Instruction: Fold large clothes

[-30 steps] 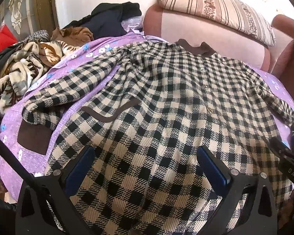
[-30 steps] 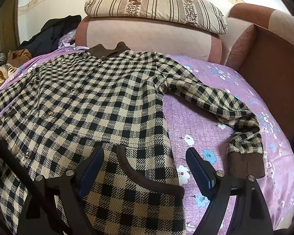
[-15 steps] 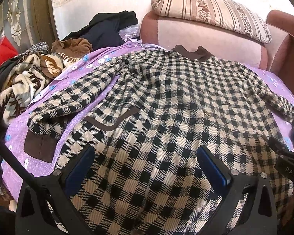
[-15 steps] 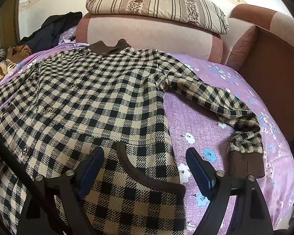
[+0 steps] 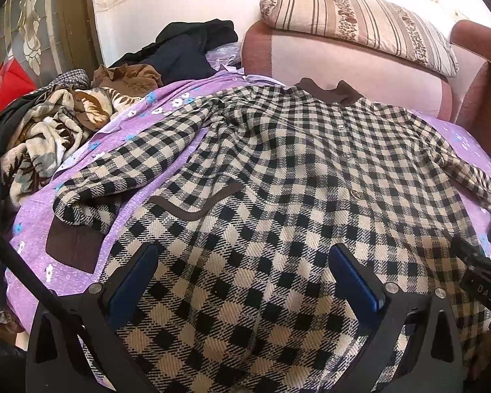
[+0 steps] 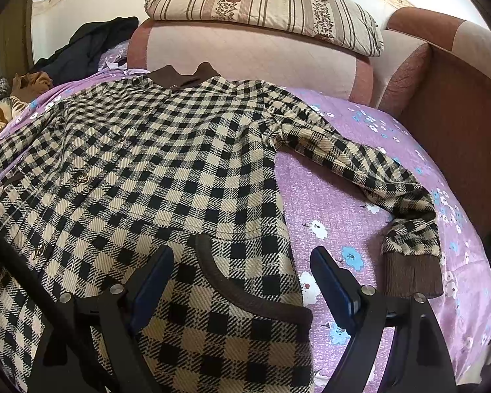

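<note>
A large black-and-beige checked coat (image 5: 278, 170) with a brown collar lies flat, front up, on a purple flowered sheet (image 5: 65, 271). It also shows in the right wrist view (image 6: 147, 170). Its left sleeve (image 5: 114, 183) ends in a brown cuff (image 5: 72, 245). Its right sleeve (image 6: 360, 160) bends down to a brown cuff (image 6: 412, 275). My left gripper (image 5: 242, 271) is open and empty above the coat's lower front. My right gripper (image 6: 242, 275) is open and empty above the coat's lower right edge and brown pocket trim (image 6: 245, 291).
A striped pillow (image 6: 262, 3) lies on the pink sofa back (image 6: 245, 52). A brown armrest (image 6: 458, 124) stands at the right. A pile of other clothes (image 5: 49, 124) and dark garments (image 5: 186, 49) lie at the left. The right gripper's body (image 5: 481, 281) shows at the left view's right edge.
Both grippers have drawn back and risen slightly from the coat, so more of the wall and pillow shows. Both stay open. The coat has not moved.
</note>
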`<action>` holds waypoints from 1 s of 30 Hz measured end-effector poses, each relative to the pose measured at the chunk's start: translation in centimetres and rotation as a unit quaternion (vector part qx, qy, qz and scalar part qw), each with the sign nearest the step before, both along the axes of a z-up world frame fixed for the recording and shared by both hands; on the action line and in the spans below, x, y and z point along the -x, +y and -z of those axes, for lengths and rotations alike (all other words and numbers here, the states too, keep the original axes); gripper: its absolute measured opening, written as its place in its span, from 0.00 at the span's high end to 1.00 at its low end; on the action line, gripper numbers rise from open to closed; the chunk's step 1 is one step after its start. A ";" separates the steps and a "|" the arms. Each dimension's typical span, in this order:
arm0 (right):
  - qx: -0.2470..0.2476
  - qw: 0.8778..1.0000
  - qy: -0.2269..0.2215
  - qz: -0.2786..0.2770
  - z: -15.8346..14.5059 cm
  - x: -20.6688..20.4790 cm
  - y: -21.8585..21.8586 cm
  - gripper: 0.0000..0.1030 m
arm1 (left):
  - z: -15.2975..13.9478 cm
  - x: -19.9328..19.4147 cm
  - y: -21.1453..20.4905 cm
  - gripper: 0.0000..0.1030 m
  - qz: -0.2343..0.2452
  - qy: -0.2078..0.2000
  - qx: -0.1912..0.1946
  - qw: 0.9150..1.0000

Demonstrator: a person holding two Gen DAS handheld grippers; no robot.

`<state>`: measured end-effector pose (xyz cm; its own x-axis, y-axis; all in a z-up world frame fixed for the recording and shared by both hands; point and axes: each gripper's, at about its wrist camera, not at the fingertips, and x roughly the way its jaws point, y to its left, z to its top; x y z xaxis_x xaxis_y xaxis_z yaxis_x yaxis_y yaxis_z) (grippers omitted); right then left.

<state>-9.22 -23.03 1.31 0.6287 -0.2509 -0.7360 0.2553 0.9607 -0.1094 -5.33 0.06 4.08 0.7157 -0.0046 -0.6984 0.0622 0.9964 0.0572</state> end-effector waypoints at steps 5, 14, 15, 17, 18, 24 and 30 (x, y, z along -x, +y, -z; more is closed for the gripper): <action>-0.001 1.000 0.002 0.000 0.1 -0.1 0.0 0.14 | 0.1 -0.2 0.5 0.00 -0.010 0.003 0.003 1.000; 0.005 1.000 0.007 -0.005 0.3 -0.2 0.4 0.14 | 0.0 -0.2 0.6 0.00 -0.012 0.001 0.005 1.000; 0.005 1.000 0.008 -0.005 0.4 -0.2 0.4 0.14 | 0.0 -0.2 0.6 0.00 -0.012 0.001 0.004 1.000; 0.005 1.000 0.009 -0.004 0.4 -0.3 0.4 0.14 | -0.1 -0.3 0.6 0.00 -0.013 0.000 0.004 1.000; 0.005 1.000 0.010 -0.004 0.4 -0.3 0.4 0.14 | -0.1 -0.4 0.6 0.00 -0.014 0.000 0.004 1.000; 0.010 1.000 0.011 -0.006 0.4 -0.3 0.5 0.14 | -0.1 -0.6 0.9 0.00 -0.021 0.000 0.003 1.000; 0.012 1.000 0.014 -0.009 0.6 -0.3 0.7 0.14 | -0.4 -0.9 1.8 0.00 -0.038 -0.005 0.009 0.999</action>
<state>-8.89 -22.34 0.71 0.6127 -0.2576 -0.7471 0.2337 0.9622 -0.1401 -4.45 1.86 4.48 0.7209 0.0375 -0.6920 -0.0145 0.9991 0.0391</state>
